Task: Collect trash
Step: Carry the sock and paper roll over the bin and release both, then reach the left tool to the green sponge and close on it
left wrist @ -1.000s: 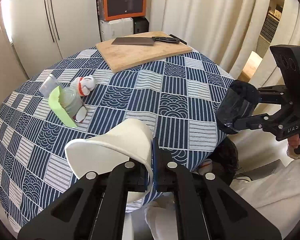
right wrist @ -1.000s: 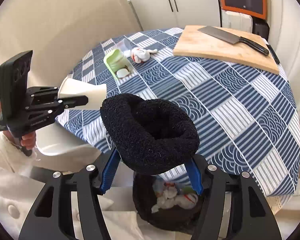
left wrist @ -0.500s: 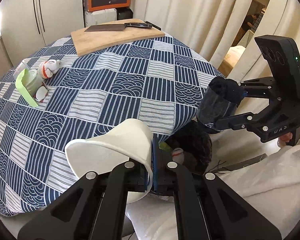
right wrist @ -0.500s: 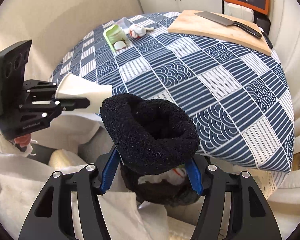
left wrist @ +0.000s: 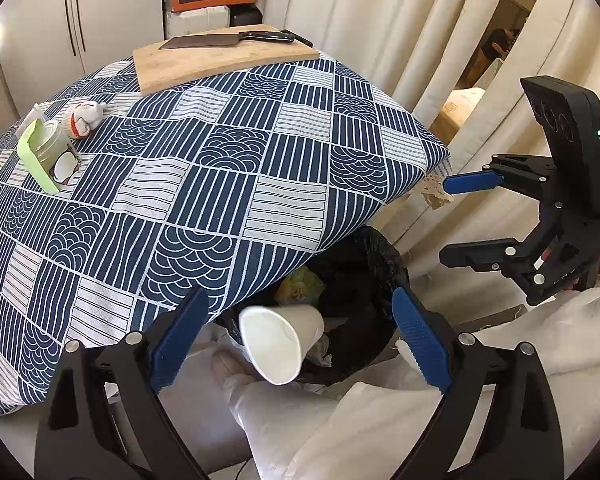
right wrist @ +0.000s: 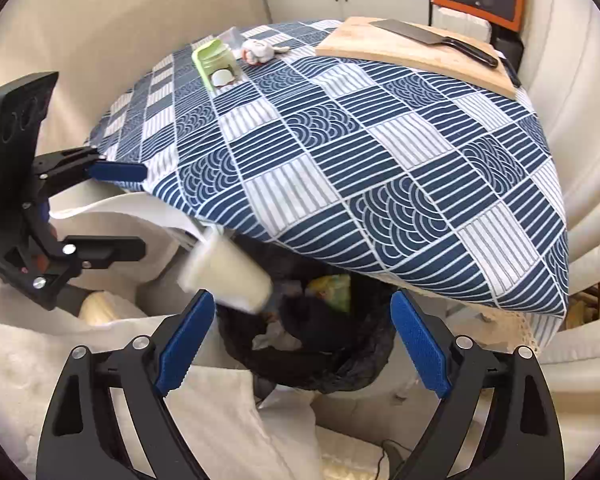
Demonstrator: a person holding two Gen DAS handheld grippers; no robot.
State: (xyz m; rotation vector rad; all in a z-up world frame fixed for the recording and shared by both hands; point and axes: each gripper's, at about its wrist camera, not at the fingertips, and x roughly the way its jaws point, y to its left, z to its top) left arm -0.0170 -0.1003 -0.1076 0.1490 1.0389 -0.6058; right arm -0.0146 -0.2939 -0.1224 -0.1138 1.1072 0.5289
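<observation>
paper cup (left wrist: 278, 342) above bin (left wrist: 384, 248) rim; left gripper (left wrist: 300, 340), right gripper (right wrist: 300, 340) spread wide.

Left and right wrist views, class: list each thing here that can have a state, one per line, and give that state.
Left tool: open, holding nothing.
Right tool: open, holding nothing.
White paper cup: loose, tipped sideways over the bin, blurred in the right view.
Black-lined trash bin: open, partly filled.
Green-lidded glass jar: on its side on the table, lid ajar.
Steel cleaver: flat on the wooden cutting board.
</observation>
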